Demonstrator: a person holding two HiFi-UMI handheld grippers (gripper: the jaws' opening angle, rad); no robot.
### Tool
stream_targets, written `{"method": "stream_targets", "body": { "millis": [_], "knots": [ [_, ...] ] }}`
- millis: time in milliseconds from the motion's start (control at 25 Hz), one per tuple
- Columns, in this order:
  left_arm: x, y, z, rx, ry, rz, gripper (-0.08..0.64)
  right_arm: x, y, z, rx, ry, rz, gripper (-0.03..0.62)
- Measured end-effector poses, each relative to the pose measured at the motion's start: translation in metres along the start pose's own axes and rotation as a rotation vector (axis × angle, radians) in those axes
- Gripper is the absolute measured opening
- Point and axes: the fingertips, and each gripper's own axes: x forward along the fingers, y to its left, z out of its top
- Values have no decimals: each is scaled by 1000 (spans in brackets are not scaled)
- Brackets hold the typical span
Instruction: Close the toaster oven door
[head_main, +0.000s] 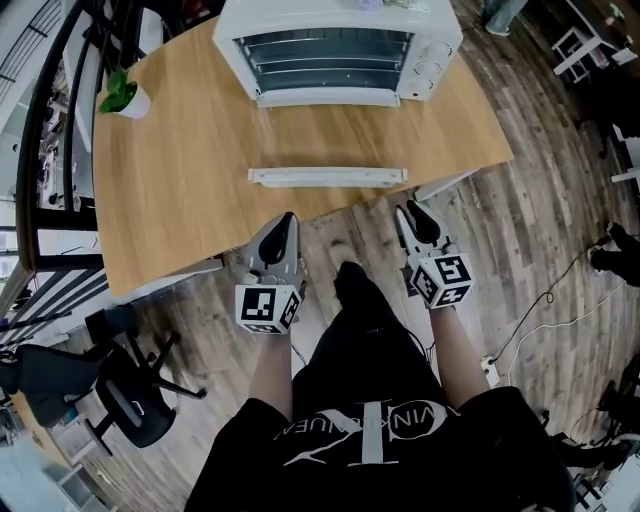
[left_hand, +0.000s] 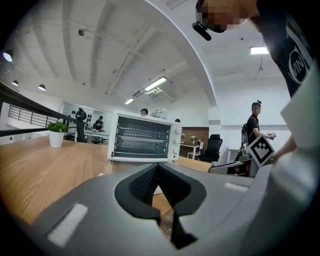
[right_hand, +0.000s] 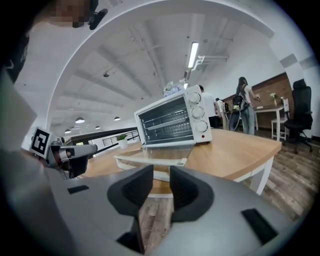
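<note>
Left tongs (left_hand: 158, 167) are pressed together with nothing between them. From the head view I see them held low over the wooden floor (head_main: 540, 220), with their tips just short of the near edge of the table (head_main: 180, 170). The right tongs (right_hand: 161, 171) stand slightly apart, a narrow gap between the dark pads and nothing in it. They hang off the same table edge to the right of the left pair, and neither pair touches anything. Each carries its marker cube at the back, the left one (head_main: 268, 307) nearer to me than the right one (head_main: 443, 279). To my far left, a black office chair (head_main: 125, 385) stands on the floor beside the table. Just ahead of both tongs, and roughly between them, a white handle (head_main: 328, 177) runs parallel to the table edge. It belongs to the glass door (head_main: 322, 140), which is dropped fully open and lies flat and level just above the tabletop, hinged along the lower front of the oven. The toaster oven (head_main: 340, 45) itself is white and sits near the far side of the table, facing me, with wire racks showing in its open cavity. Three knobs (right_hand: 198, 113) run down its right-hand panel. Off at the table's far left corner stands a small green plant in a white pot (head_main: 124, 97), well apart from the oven. Past the table, the right gripper view shows me a person (right_hand: 242, 102) standing by another desk and a second black chair (right_hand: 302, 107).
</note>
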Motion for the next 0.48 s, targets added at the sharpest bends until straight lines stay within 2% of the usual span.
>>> {"method": "stream_targets", "body": {
  "millis": [480],
  "knots": [
    [35,-1,-23,-20,45,-29,9,36,-17,-17,47,28,-17,66]
  ]
}}
